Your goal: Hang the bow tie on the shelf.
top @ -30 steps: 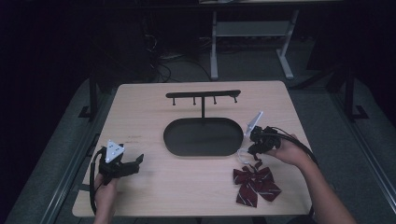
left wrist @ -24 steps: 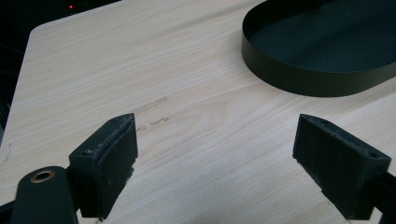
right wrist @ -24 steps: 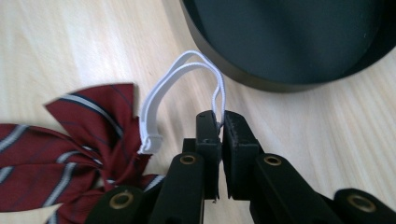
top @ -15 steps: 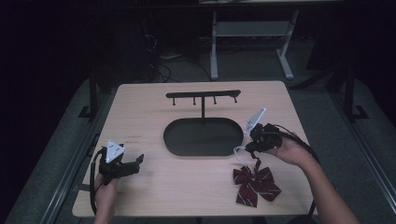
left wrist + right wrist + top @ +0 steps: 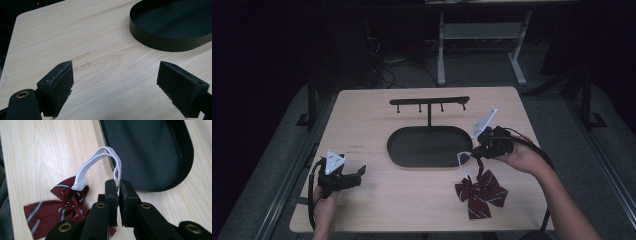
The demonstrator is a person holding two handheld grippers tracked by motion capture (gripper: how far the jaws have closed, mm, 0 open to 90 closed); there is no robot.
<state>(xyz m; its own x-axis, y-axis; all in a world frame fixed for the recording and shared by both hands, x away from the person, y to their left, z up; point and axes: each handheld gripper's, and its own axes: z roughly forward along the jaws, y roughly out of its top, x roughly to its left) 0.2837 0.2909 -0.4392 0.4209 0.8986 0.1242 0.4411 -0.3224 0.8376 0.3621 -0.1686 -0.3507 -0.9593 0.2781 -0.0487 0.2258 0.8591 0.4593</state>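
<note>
Beside tray rim (image 5: 398, 159), bow tie (image 5: 480, 191)

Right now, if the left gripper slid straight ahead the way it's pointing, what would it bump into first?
Probably the black oval tray. The left gripper is open, with bare table ahead, then the tray's wall up and to the right; it might just graze past.

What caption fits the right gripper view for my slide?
Right gripper pinches the white elastic strap of a maroon striped bow tie beside the black tray.
</note>
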